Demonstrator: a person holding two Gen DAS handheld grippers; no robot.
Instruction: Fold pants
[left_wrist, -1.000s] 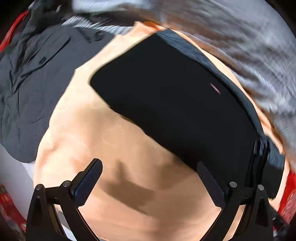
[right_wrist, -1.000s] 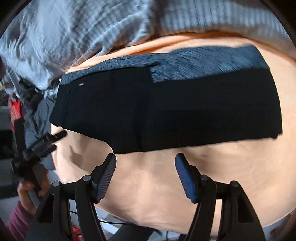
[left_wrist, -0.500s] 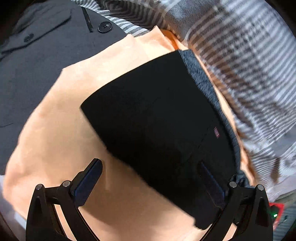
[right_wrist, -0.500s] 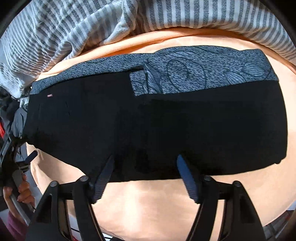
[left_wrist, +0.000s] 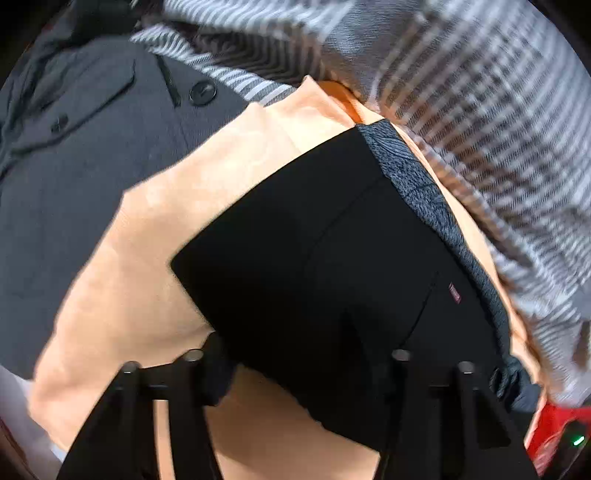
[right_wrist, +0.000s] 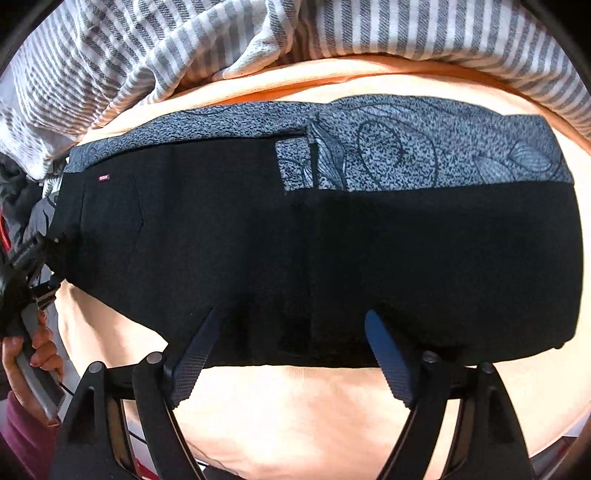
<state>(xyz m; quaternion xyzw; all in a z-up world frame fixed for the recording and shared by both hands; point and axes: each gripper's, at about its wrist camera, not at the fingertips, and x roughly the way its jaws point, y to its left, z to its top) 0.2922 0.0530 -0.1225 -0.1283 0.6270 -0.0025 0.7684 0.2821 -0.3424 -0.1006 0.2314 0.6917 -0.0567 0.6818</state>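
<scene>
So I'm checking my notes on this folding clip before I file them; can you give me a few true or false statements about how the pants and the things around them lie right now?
1. The black pants lie flat on a peach-orange cloth. True.
2. A striped fabric lies beyond the pants. True.
3. The patterned grey strip runs along the pants' near edge, by the right gripper. False: it runs along the far edge.
4. The small pink label sits near the pants' left end in the right wrist view. True.
5. The grey buttoned garment lies on top of the pants. False: it lies beside the peach cloth.
</scene>
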